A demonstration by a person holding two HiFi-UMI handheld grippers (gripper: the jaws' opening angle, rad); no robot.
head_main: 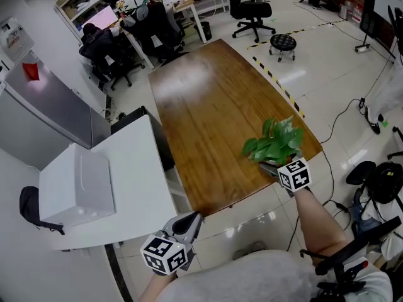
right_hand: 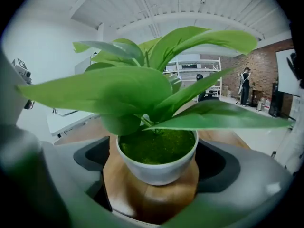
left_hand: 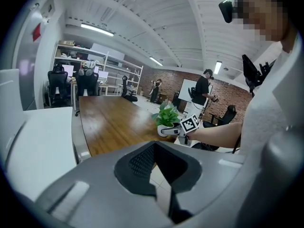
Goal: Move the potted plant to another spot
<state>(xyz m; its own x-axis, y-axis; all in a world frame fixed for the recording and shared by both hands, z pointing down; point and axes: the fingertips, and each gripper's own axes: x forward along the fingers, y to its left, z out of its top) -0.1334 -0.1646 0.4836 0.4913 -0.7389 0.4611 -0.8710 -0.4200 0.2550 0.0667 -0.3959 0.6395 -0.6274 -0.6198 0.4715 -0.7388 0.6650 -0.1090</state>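
Note:
The potted plant [head_main: 274, 140] has broad green leaves and a white pot [right_hand: 159, 167] with moss on top. It stands upright on the brown wooden table [head_main: 208, 99], near the front right corner. My right gripper [head_main: 272, 163] reaches in from the table's edge and stands open, with the pot between its wide jaws [right_hand: 156, 186]; I see no pad pressing the pot. In the left gripper view the plant [left_hand: 167, 115] and the right gripper [left_hand: 167, 131] show far off. My left gripper [head_main: 192, 222] hangs off the table's front edge, shut and empty [left_hand: 156, 170].
A white counter [head_main: 126, 181] with a white box [head_main: 75, 187] stands left of the table. Office chairs [head_main: 252, 8] and a black stool [head_main: 283, 43] are beyond its far end. Yellow-black tape [head_main: 277, 80] runs along the table's right side. A person [left_hand: 204, 87] stands far off.

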